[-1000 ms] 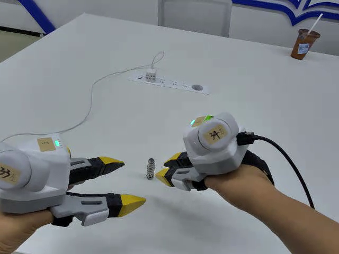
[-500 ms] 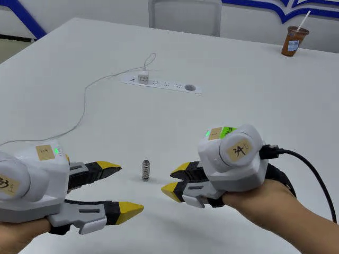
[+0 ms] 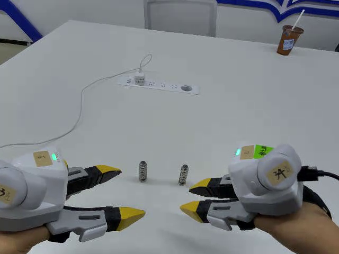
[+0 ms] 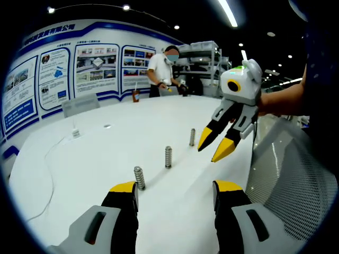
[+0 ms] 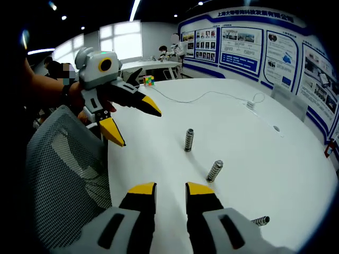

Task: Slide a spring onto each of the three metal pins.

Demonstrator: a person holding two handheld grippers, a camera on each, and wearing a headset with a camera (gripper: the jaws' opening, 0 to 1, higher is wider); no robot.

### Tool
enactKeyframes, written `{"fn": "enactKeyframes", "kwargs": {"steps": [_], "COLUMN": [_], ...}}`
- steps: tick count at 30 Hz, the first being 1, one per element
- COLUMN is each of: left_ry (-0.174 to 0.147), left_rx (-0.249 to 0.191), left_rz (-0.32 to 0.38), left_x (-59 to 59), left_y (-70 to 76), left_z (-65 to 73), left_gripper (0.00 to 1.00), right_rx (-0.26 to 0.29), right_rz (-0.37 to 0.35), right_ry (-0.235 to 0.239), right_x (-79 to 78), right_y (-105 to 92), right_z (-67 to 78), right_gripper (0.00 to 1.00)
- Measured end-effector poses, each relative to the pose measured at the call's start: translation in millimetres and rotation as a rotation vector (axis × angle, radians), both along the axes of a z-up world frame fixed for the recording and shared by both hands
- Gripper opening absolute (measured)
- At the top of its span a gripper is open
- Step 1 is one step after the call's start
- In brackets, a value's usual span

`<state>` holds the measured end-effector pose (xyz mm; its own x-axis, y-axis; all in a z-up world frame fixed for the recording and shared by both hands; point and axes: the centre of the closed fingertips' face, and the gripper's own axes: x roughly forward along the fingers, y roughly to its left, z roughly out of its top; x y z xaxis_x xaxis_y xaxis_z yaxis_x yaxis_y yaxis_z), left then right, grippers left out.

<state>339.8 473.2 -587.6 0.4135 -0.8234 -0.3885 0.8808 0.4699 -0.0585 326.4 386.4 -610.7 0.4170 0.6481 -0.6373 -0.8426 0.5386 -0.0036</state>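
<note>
On your white table point(image 3: 238, 106), the left gripper point(image 3: 124, 193) sits at seven o'clock with jaws wide apart and the right gripper point(image 3: 189, 196) at five, jaws slightly parted. Three upright springs point(image 4: 168, 156) stand at twelve o'clock ahead of your left jaws.

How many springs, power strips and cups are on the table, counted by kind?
Springs: 3
Power strip: 1
Cup: 1
Total: 5
</note>
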Motion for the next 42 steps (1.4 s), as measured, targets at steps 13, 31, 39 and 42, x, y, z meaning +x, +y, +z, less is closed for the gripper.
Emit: {"fn": "enactKeyframes", "kwargs": {"steps": [13,31,39,42], "left_ry": [0.006,0.013,0.023,0.026], "left_rx": [0.003,-0.001,0.003,0.006], "left_rz": [-0.003,-0.004,0.001,0.002], "left_x": [-1.7,-1.3,-0.5,0.0], "left_y": [0.9,-0.5,1.3,2.2], "left_z": [-0.4,-2.2,-6.2,-7.6], "left_gripper": [0.6,0.62,0.62,0.63], "right_rx": [0.009,0.025,0.04,0.04], "right_rz": [-0.052,-0.183,-0.22,-0.236], "right_ry": [0.015,-0.007,-0.021,-0.028], "right_x": [-13.8,-7.5,-6.0,-4.2], "right_y": [-36.6,-87.4,-109.9,-118.1], "right_z": [-1.9,3.3,1.4,0.6], "right_gripper": [0.25,0.3,0.37,0.38]}}
